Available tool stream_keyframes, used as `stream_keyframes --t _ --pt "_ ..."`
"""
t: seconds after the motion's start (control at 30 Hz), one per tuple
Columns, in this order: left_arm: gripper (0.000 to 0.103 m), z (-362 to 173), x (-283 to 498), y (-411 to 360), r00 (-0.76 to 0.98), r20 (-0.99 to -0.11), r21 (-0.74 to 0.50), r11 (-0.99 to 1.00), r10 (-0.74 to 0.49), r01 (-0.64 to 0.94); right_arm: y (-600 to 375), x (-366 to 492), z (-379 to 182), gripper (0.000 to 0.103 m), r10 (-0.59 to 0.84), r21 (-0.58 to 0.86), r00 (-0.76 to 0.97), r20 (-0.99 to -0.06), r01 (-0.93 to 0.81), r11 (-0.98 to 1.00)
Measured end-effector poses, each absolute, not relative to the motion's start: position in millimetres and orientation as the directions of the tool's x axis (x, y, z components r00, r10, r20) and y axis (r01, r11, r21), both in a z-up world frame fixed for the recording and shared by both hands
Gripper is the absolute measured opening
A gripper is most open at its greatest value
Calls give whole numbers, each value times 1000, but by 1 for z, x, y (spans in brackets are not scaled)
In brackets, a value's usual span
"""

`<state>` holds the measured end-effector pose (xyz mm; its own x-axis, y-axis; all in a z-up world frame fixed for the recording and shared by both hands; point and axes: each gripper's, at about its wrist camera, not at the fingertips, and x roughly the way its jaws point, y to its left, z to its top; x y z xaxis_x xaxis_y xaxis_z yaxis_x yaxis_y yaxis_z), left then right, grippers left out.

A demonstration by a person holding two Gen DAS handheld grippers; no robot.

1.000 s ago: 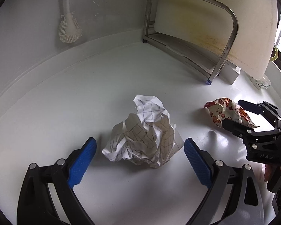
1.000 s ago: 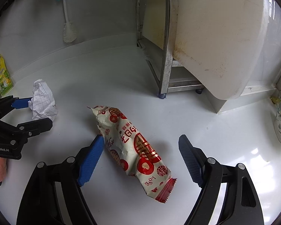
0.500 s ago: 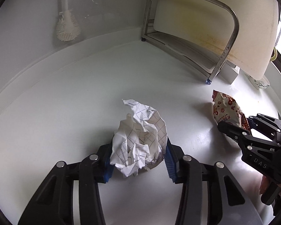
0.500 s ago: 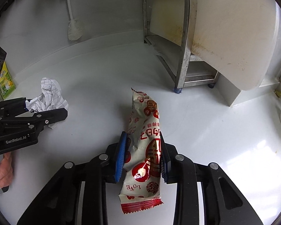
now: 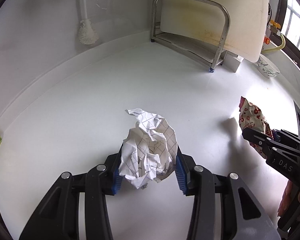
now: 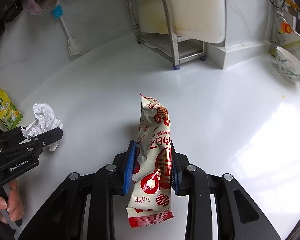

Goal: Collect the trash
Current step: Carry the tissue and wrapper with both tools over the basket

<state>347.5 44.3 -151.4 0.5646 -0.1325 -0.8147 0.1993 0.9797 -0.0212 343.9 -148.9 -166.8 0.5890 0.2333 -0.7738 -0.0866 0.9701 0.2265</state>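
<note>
Trash, two items, both in my hold above the white counter point(image 5: 80, 104).

Crumpled grid paper point(image 5: 150, 150): clamped in my left gripper point(image 5: 149, 170), bulging toward 12 o'clock.

Snack wrapper point(image 6: 156, 156): clamped in my right gripper point(image 6: 152, 166), long axis 6 to 12 o'clock, sealed red end hanging at 6.

Green pouch point(image 6: 7, 111) lies at 9 o'clock, nearer my left gripper. No bin visible.
</note>
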Motion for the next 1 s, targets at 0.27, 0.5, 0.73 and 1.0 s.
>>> stream_keyframes --t 0.27,0.5,0.73,1.0 --pt "43 -137 279 34 554 -824 -2 977 -123 213 -149 265 -157 30 202 259 584 -786 15 966" --pt "43 -124 215 17 546 -827 0 971 -134 239 -167 184 -138 30 162 256 602 -782 73 964" --pt "43 -110 149 -8 559 -813 -16 966 -163 259 -189 99 -126 30 107 209 609 -786 98 973" --pt "43 -101 69 -40 541 -818 -27 953 -195 302 -208 10 -124 30 106 207 602 -792 100 973"
